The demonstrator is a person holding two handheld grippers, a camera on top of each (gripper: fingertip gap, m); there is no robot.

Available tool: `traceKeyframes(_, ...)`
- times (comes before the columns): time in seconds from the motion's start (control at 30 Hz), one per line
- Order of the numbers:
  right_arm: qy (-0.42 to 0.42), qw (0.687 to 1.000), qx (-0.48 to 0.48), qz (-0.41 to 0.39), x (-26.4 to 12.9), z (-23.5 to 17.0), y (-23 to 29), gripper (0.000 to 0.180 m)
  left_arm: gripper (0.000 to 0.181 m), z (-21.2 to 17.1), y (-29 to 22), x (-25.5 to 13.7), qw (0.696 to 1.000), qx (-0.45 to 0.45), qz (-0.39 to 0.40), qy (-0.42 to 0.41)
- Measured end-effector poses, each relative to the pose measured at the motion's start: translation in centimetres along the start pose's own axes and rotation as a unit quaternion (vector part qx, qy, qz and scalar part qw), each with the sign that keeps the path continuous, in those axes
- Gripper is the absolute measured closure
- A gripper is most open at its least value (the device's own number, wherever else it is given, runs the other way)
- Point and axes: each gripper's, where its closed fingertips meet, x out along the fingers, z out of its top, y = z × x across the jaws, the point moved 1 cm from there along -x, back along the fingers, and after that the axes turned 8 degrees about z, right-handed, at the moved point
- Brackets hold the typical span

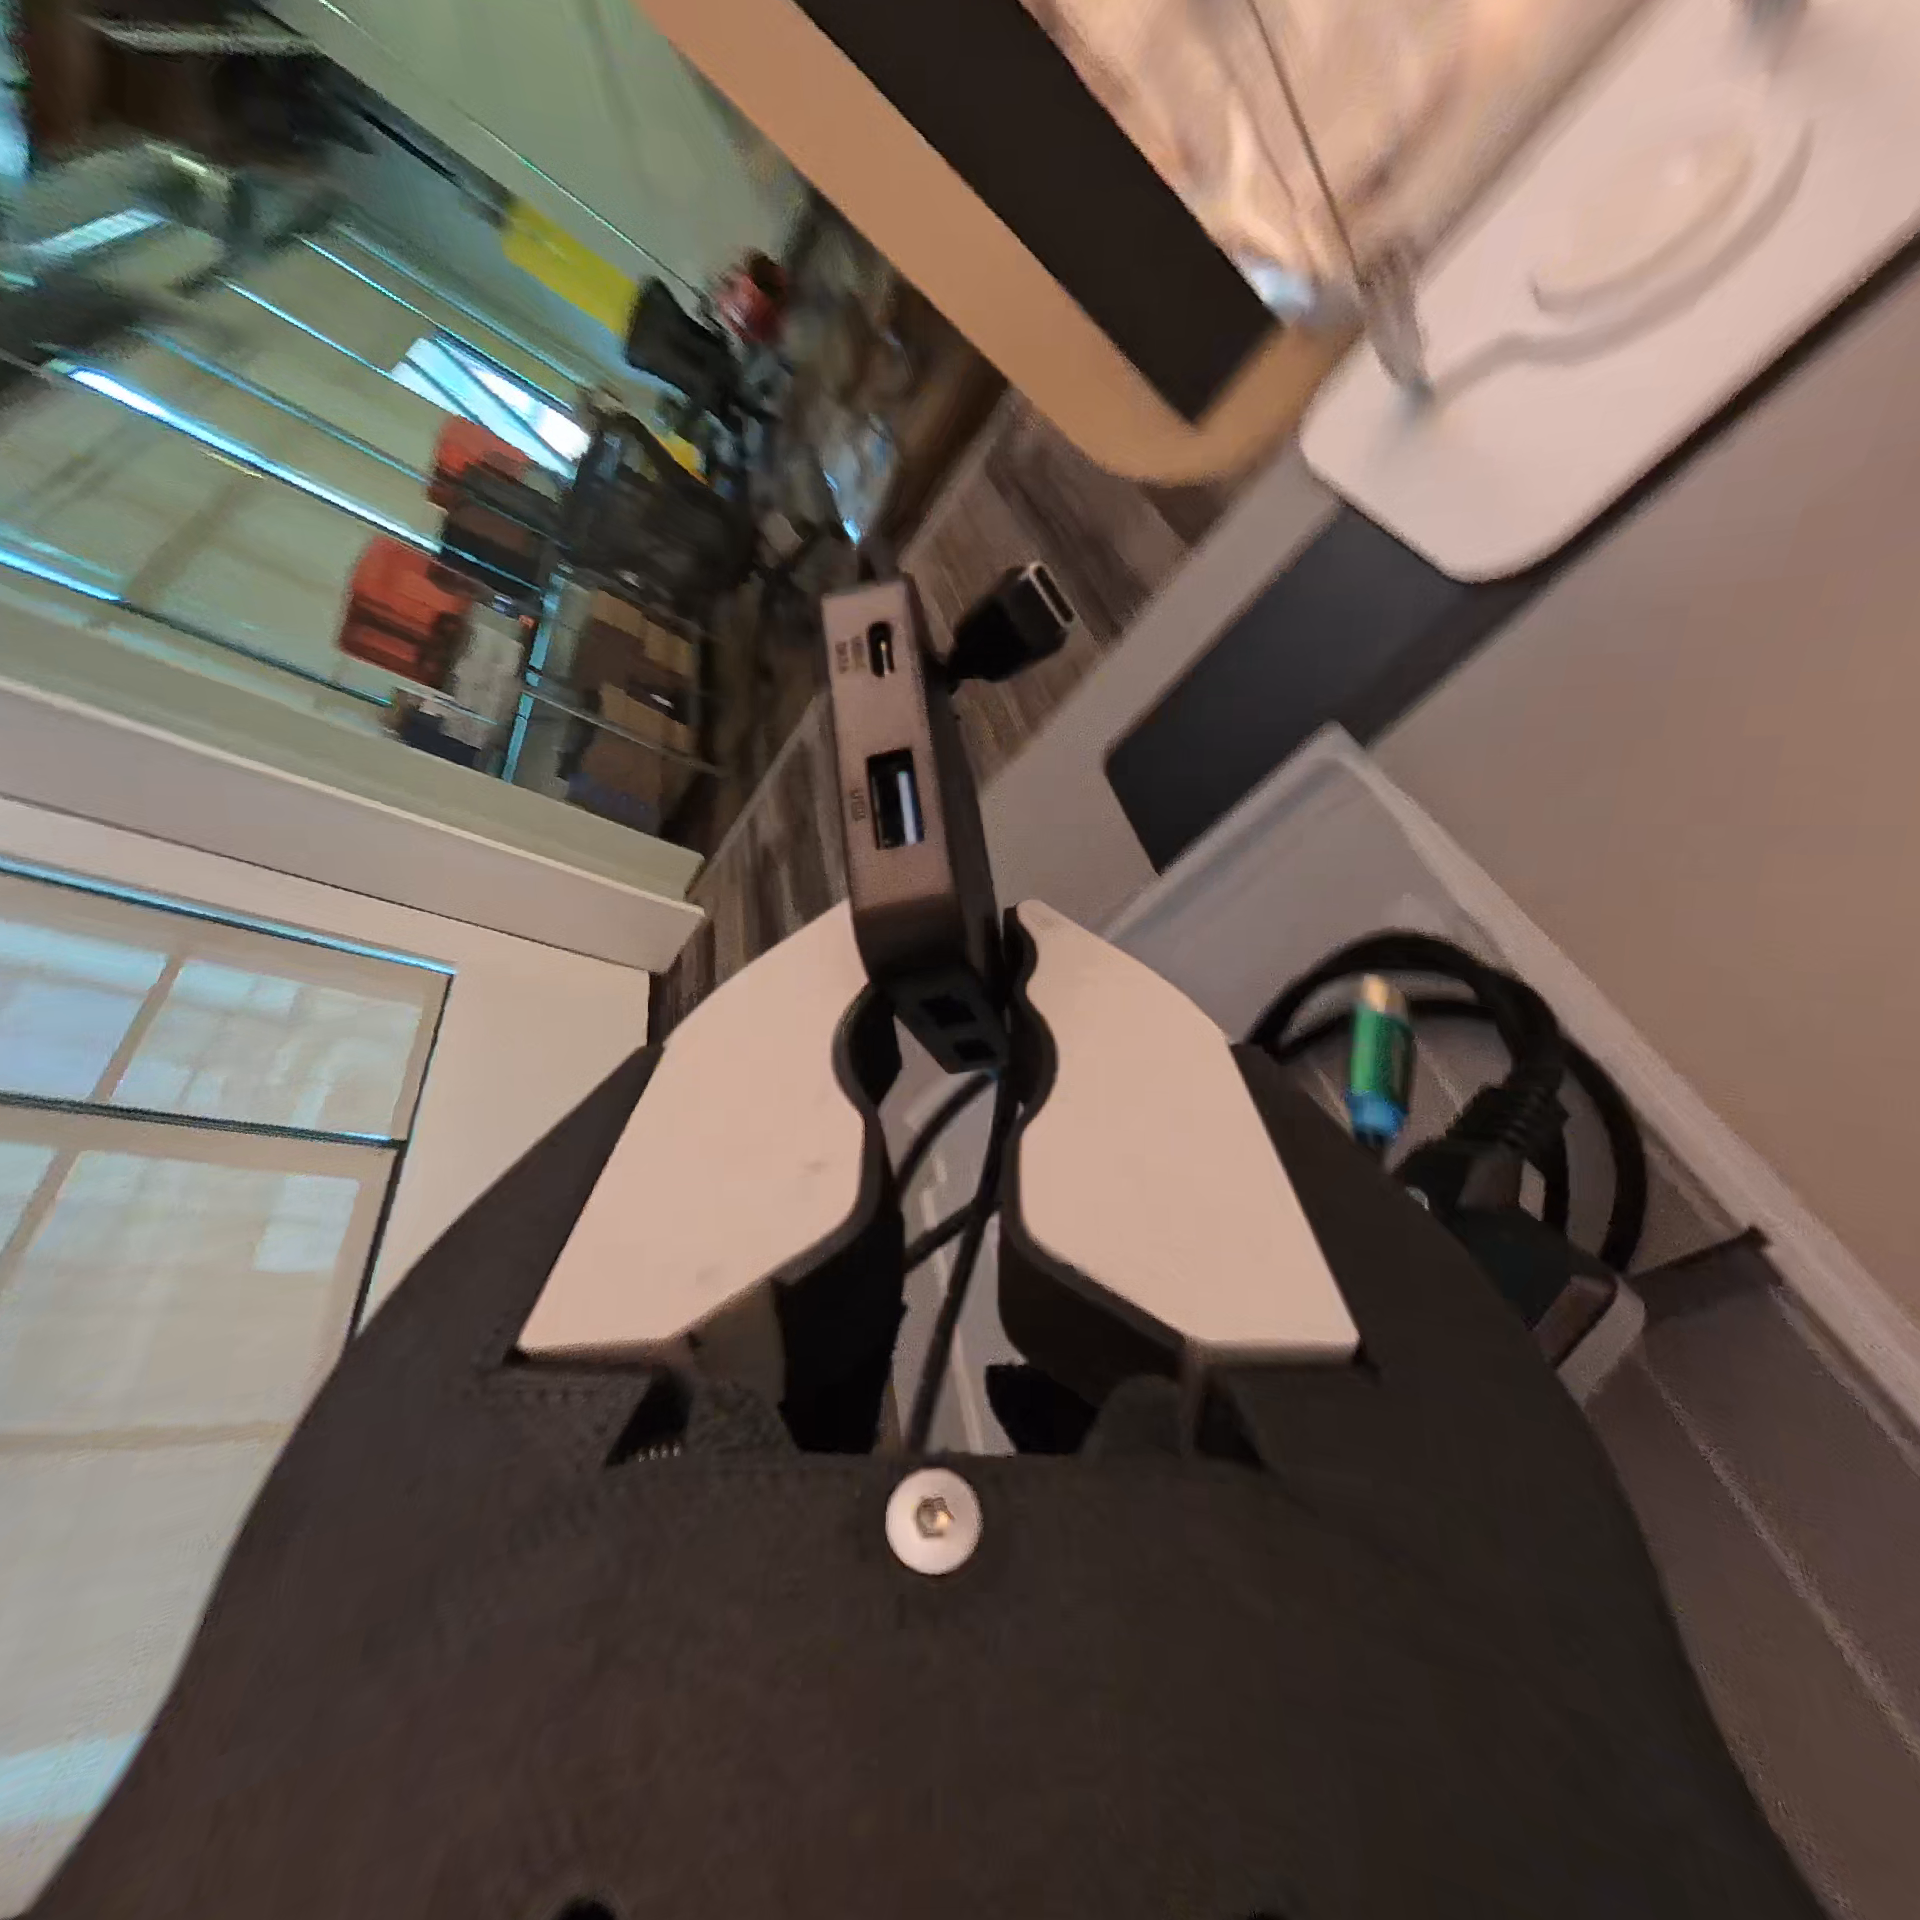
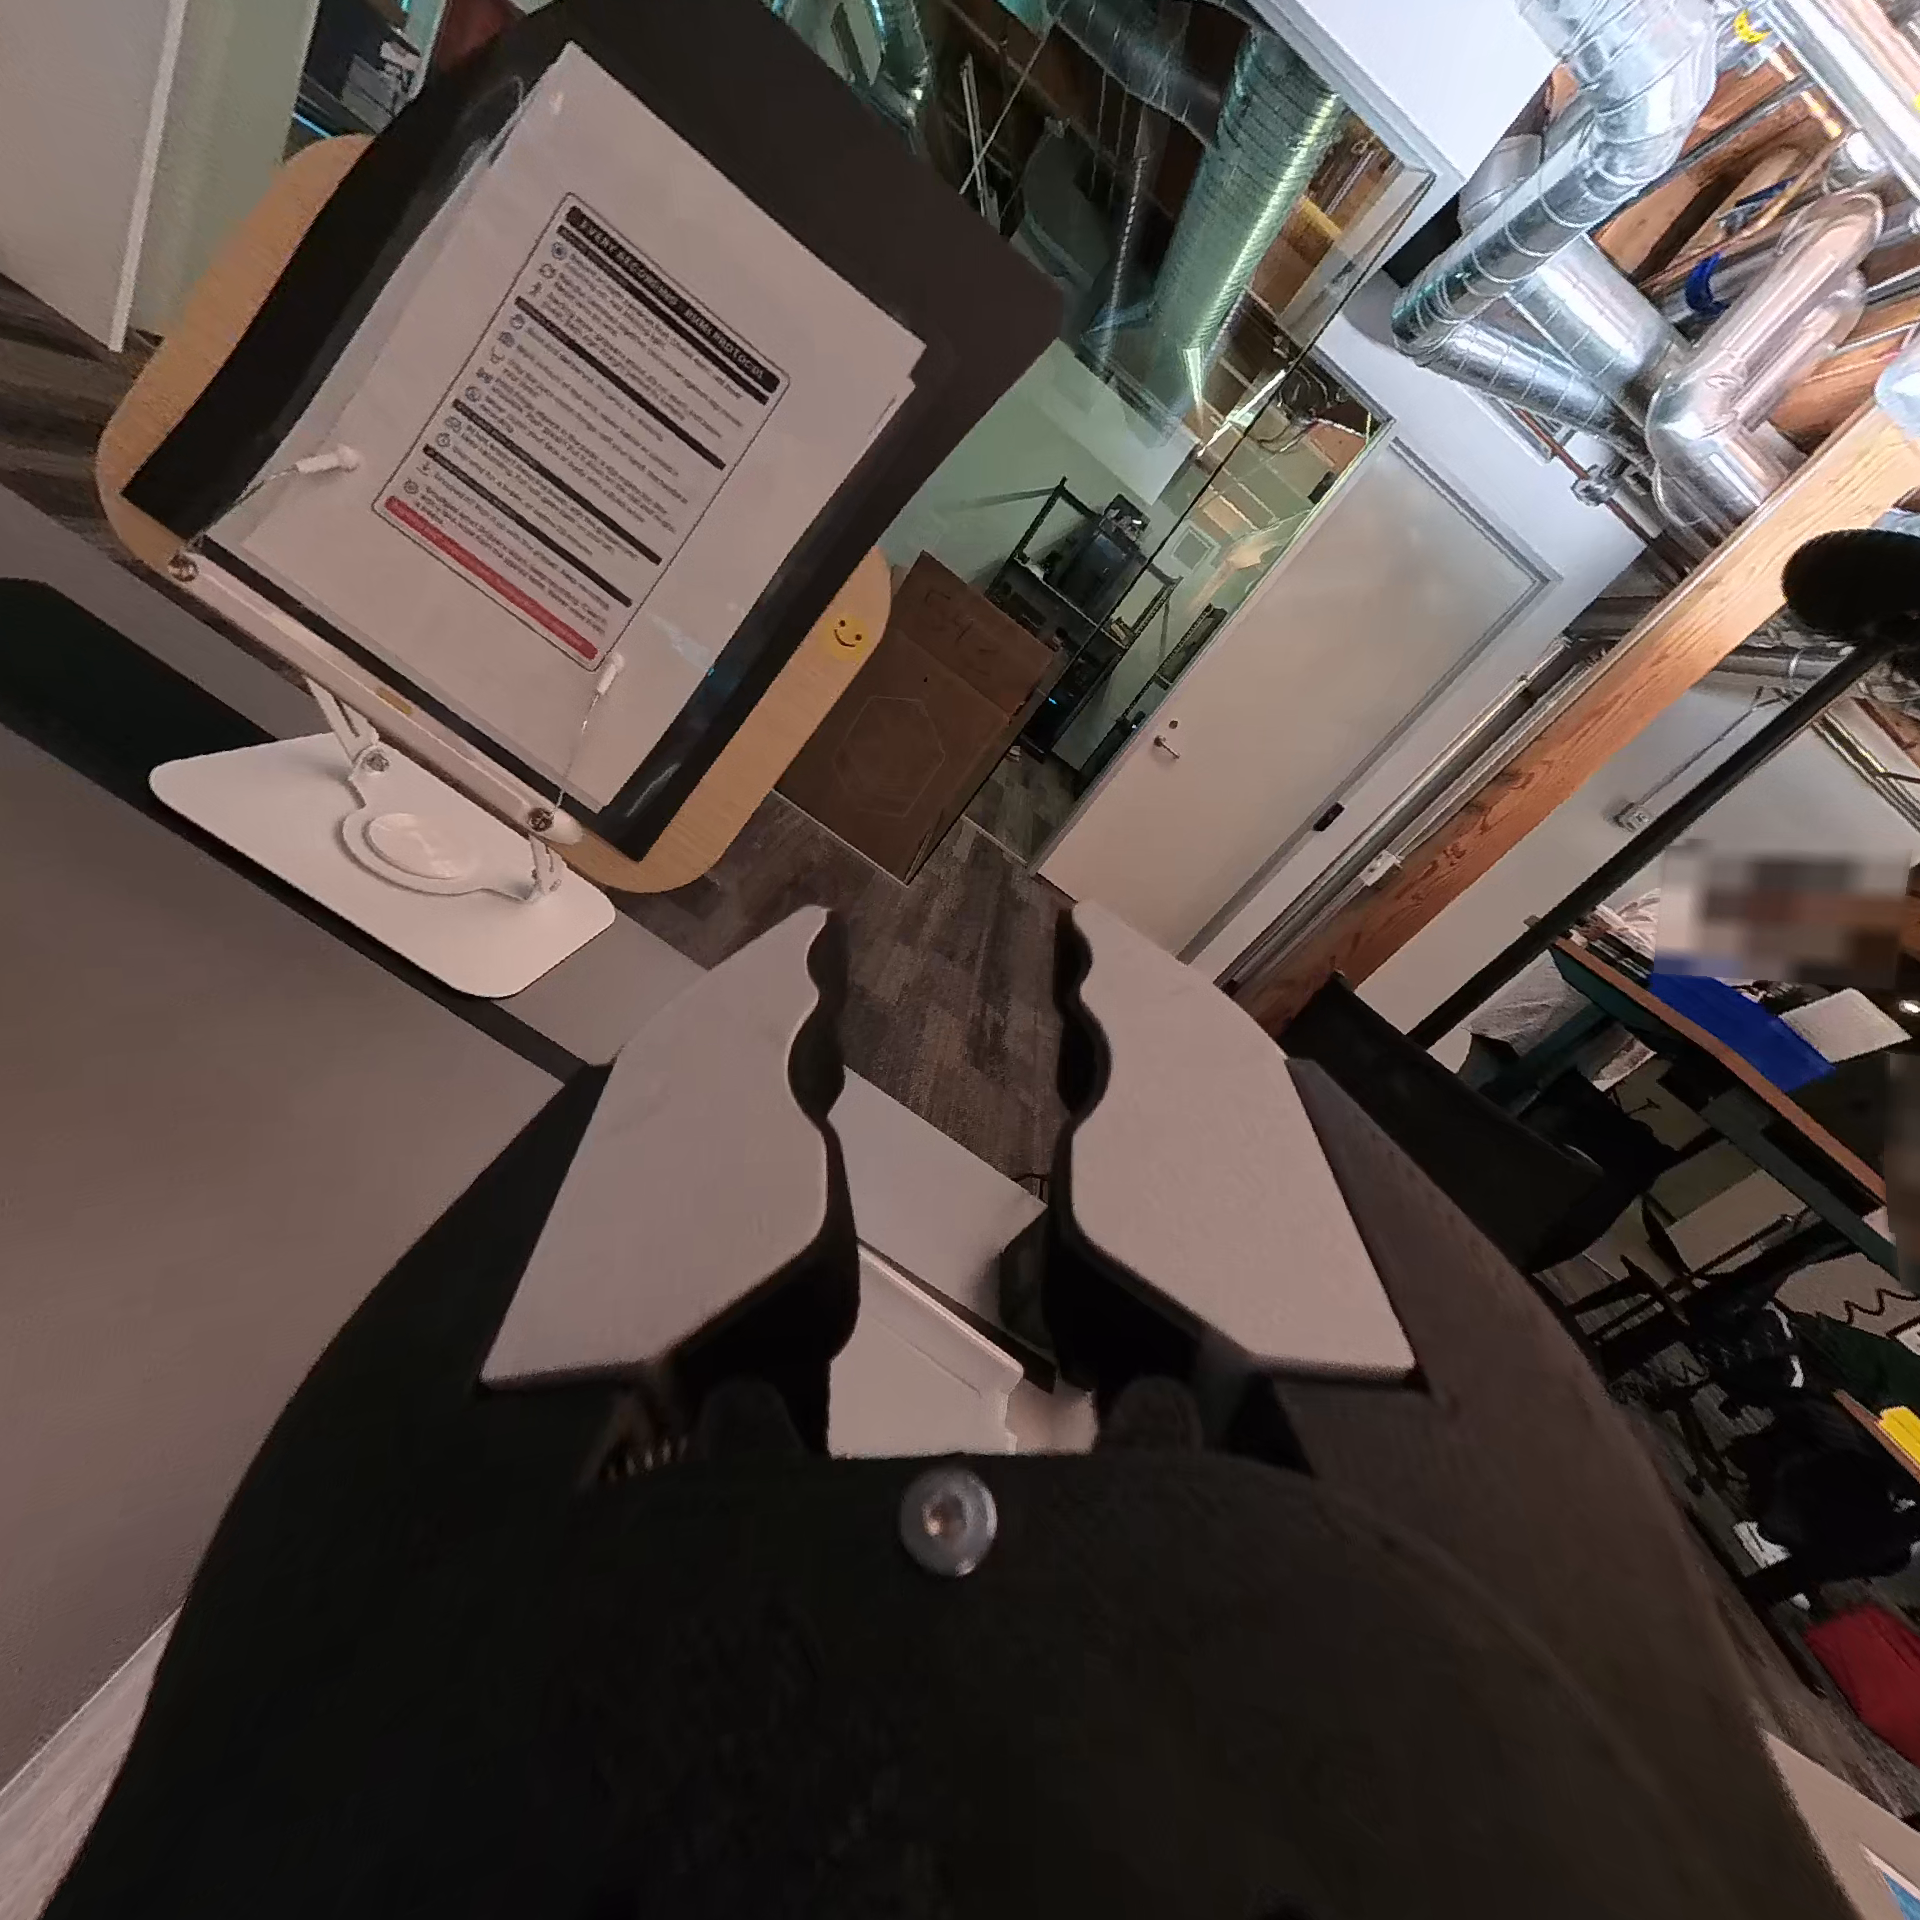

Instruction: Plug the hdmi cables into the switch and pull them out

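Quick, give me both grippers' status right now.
Left gripper: shut on the dark grey switch, held up off the table.
Right gripper: open, nothing between its fingers.

The switch (image 1: 914, 790) is matt dark grey, metal or plastic. Fingers (image 1: 769, 1122) have smooth matt pale plates on rough black plastic. The cable (image 1: 1496, 1122) is braided black cloth. The bench (image 2: 208, 1091) is smooth matt grey. The sign holder (image 2: 582, 416) is glossy clear plastic over paper.

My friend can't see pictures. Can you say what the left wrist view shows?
The left gripper is shut on a dark grey switch, held up in the air, ports facing the camera. A black cable lies coiled in a grey tray to the right.
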Motion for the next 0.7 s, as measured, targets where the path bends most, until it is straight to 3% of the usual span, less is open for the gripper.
traceKeyframes(0.17, 0.017, 0.999, -0.015, 0.023, 1.2, -0.3, 1.5, 0.141, 0.167, 5.7, 6.2, -8.7, 0.968, -0.181, 0.013, -0.174)
traceKeyframes(0.33, 0.027, 0.997, -0.025, 0.065, 2.8, -0.3, 4.1, 0.142, 0.167, 9.9, 7.0, -17.3, 0.886, -0.301, -0.133, -0.327)
traceKeyframes(0.5, -0.047, 0.981, 0.023, 0.189, 3.7, 2.4, 9.5, 0.143, 0.167, 12.8, 2.9, -20.5, 0.797, -0.345, -0.346, -0.355)
traceKeyframes(0.6, -0.145, 0.936, 0.076, 0.312, 2.5, 5.9, 14.0, 0.144, 0.167, 14.6, 0.1, -21.6, 0.717, -0.375, -0.473, -0.349)
traceKeyframes(0.7, -0.229, 0.896, 0.087, 0.371, 0.9, 9.0, 17.0, 0.144, 0.167, 16.0, -2.3, -21.6, 0.649, -0.411, -0.556, -0.319)
